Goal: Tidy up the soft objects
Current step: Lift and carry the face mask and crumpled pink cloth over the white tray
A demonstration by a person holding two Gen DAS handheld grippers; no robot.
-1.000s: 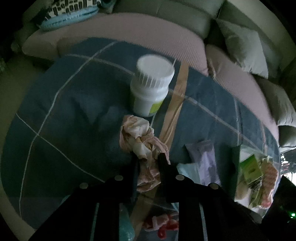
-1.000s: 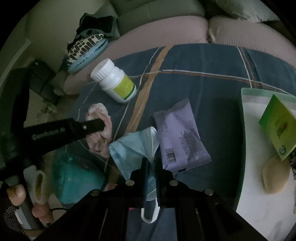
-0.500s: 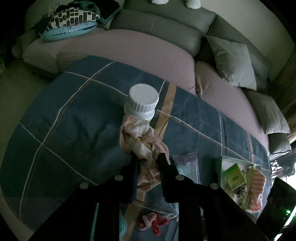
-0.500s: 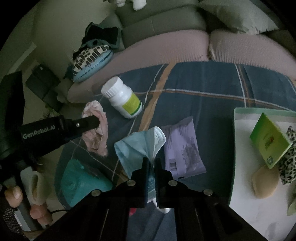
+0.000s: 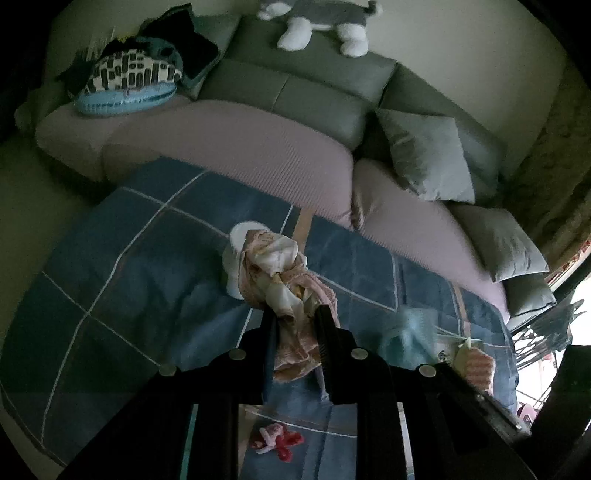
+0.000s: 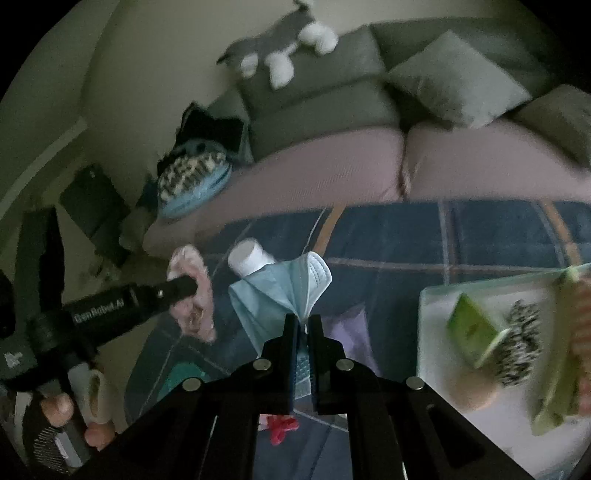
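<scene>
While both grippers are hanging above the blue checked blanket (image 5: pixel 140 280), the left gripper (image 5: pixel 295 314) is pinching a crumpled pink and cream cloth (image 5: pixel 284 273) between narrowly set jaws, and the right gripper (image 6: pixel 301 319) is clamping a pale blue pleated face mask (image 6: pixel 284 284) with its jaws almost together. Behind the blanket, a grey sofa with mauve seat covers (image 5: pixel 236 147) is carrying a grey and white plush toy (image 5: pixel 317 22). A white plastic bottle (image 6: pixel 247 258) is lying partly hidden behind the mask, and a white tray (image 6: pixel 443 332) is holding a green box (image 6: pixel 472 328) at the right.
</scene>
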